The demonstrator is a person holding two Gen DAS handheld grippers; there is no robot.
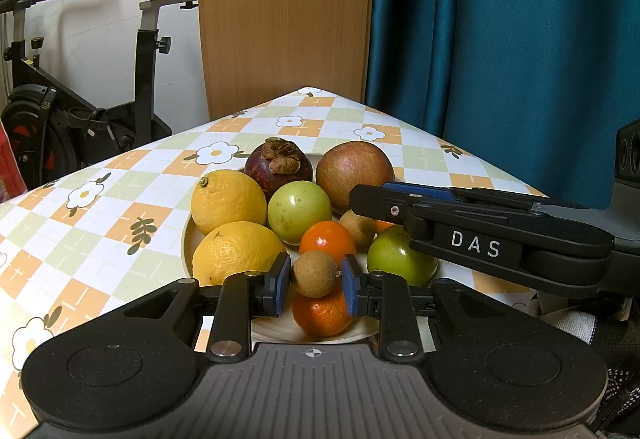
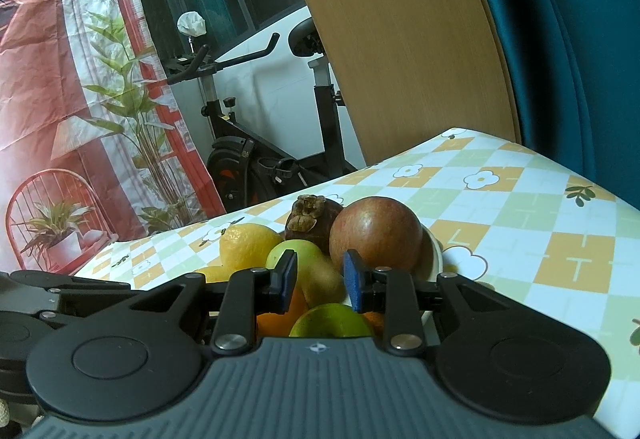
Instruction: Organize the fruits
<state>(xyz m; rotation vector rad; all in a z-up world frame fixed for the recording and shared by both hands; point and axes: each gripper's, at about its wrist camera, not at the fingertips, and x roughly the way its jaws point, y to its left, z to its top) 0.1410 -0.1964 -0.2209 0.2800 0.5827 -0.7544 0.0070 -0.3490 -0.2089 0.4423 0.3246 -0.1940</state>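
Observation:
A cream plate (image 1: pixel 186 239) on the checked tablecloth holds a pile of fruit: two lemons (image 1: pixel 228 199), a mangosteen (image 1: pixel 278 163), a reddish apple (image 1: pixel 354 171), two green fruits (image 1: pixel 298 211), two oranges (image 1: pixel 328 239) and a kiwi (image 1: pixel 358 225). On top at the near side is a small brown longan (image 1: pixel 316 273). My left gripper (image 1: pixel 316 281) is shut on it, a blue pad touching each side. My right gripper (image 1: pixel 360 199) reaches in from the right just above the kiwi. In the right wrist view this gripper (image 2: pixel 320 279) stands nearly closed, with the kiwi (image 2: pixel 324 279) beyond it, not held.
The table (image 1: pixel 100 199) ends in a far corner just behind the plate, with bare cloth left and right of it. Behind stand a wooden board (image 1: pixel 284 11), a blue curtain (image 1: pixel 500 39) and an exercise bike (image 1: pixel 80 99).

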